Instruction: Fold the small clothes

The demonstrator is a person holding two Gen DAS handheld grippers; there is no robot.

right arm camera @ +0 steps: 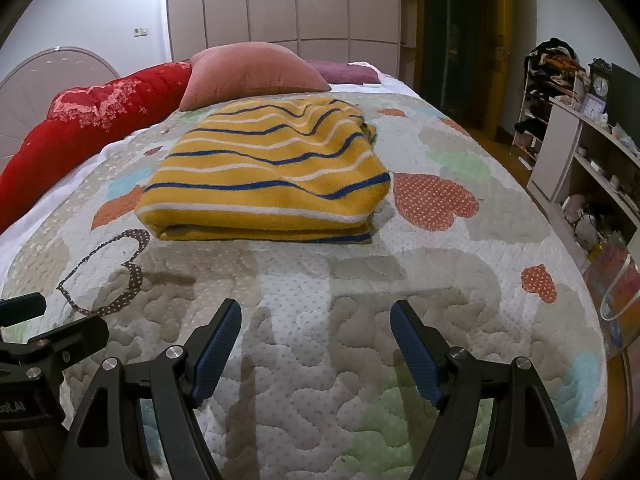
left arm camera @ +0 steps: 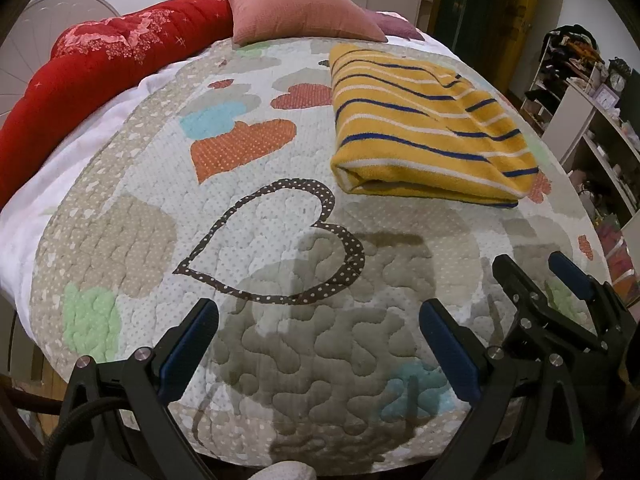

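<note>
A folded yellow striped garment [right arm camera: 268, 176] is laid flat on the quilted bed [right arm camera: 400, 320], toward the far end, just before the pink pillow [right arm camera: 252, 74]. The left claw [left arm camera: 320, 336] and the right claw [right arm camera: 316, 340] are held wide apart above the near edge of the bed, side by side, with nothing gripped, well apart from the garment.

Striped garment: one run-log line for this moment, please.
striped garment: folded, on quilt | left gripper: open, empty | right gripper: open, empty | contact: none
</note>
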